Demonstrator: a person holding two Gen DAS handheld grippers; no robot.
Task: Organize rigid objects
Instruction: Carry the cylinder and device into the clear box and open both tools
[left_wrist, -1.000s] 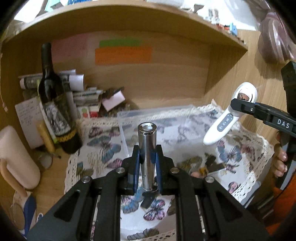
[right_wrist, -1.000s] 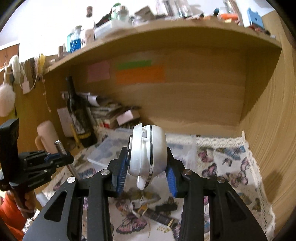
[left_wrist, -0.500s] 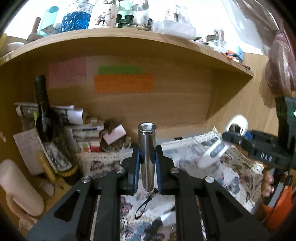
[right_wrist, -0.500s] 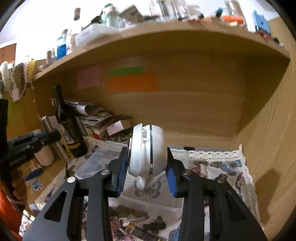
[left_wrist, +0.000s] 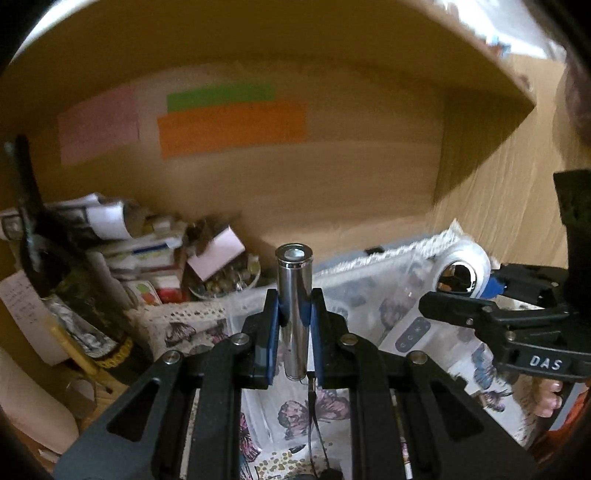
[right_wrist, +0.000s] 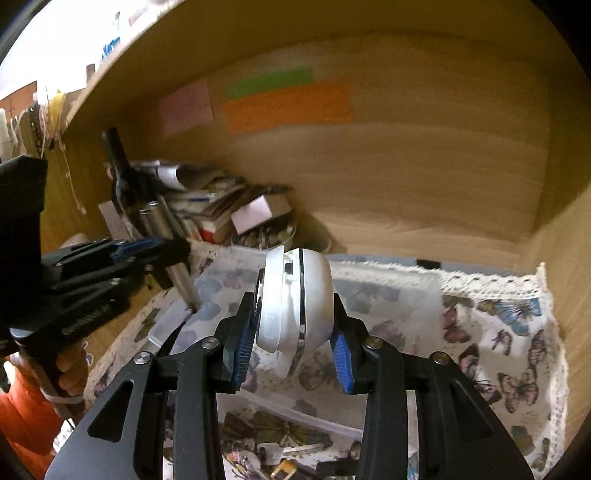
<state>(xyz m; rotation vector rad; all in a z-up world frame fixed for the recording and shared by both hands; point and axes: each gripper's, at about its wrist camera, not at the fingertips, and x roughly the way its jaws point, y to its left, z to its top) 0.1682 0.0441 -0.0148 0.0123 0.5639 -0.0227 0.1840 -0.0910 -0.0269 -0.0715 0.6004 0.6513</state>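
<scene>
My left gripper (left_wrist: 294, 314) is shut on a silver metal cylinder (left_wrist: 294, 295), held upright above the butterfly cloth (left_wrist: 458, 354). My right gripper (right_wrist: 295, 325) is shut on a white handheld device (right_wrist: 295, 306) with a chrome band, held over a clear plastic box (right_wrist: 354, 295). In the left wrist view the white device (left_wrist: 443, 302) and the right gripper (left_wrist: 491, 314) show at the right. In the right wrist view the left gripper (right_wrist: 155, 251) with the cylinder (right_wrist: 173, 258) shows at the left.
A dark wine bottle (left_wrist: 40, 258) stands at the left beside stacked papers and books (left_wrist: 129, 243) and a bowl of coins (left_wrist: 229, 280). Keys and small items (right_wrist: 280, 458) lie on the cloth (right_wrist: 509, 354) near me. Wooden shelf walls (right_wrist: 406, 147) enclose the back and right.
Both grippers moved forward and lower into the shelf bay, closer to the clear box. Each still holds its object.
</scene>
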